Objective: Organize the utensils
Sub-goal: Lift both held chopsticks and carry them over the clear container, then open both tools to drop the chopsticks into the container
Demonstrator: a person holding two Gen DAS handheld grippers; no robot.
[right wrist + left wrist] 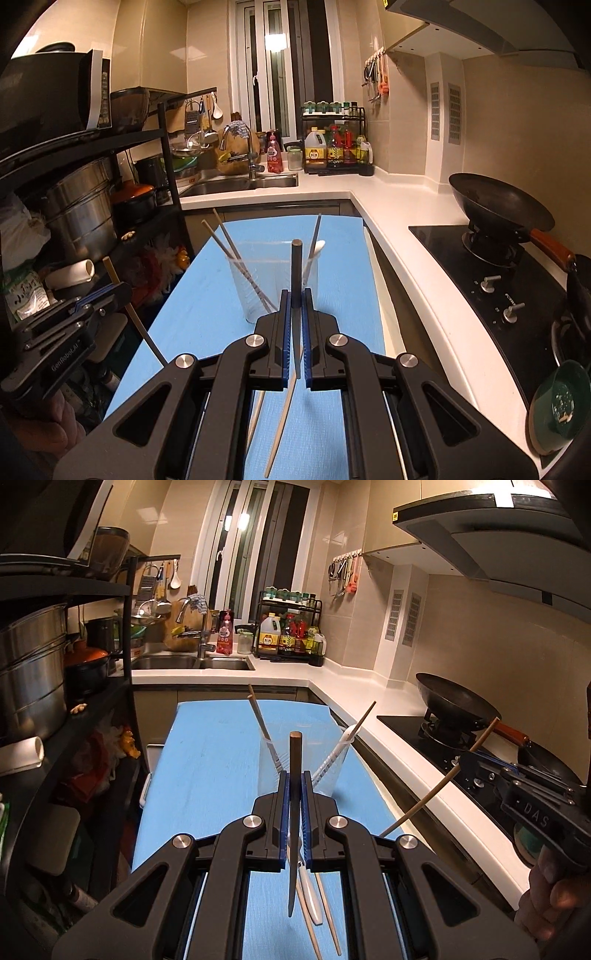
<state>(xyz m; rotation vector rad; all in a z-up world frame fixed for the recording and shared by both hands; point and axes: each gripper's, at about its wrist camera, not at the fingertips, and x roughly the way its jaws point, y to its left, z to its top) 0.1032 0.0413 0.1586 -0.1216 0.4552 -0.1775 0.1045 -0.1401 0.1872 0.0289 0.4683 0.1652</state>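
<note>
i read "genrobot.ai" on the side of my left gripper [114, 295] in the right view, and "das" on my right gripper [466, 762] in the left view; a knuckled hand [546, 893] shows under it. both jaws are pinched nearly closed, each on one chopstick. the left chopstick [294, 812] looks dark and stands on end between the blue pads, its round butt up; from the right view it is pale and slanted. the right chopstick [296, 295] is held the same way.

below the jaws, loose chopsticks [317, 904] lie on the blue table [221, 775]. just beyond the fingertips stands a clear cup [273, 280] on that blue top, holding more chopsticks that lean outward and something white.

to the right runs a white counter [406, 236] with a black stove [498, 280] and a dark wok [498, 206]; the writing by the knobs is too blurred. to the left, a black shelf [166, 155] with steel pots. farther off: the sink [240, 184], a rack of bottles [336, 147] with unreadable labels, and the window [284, 66].
</note>
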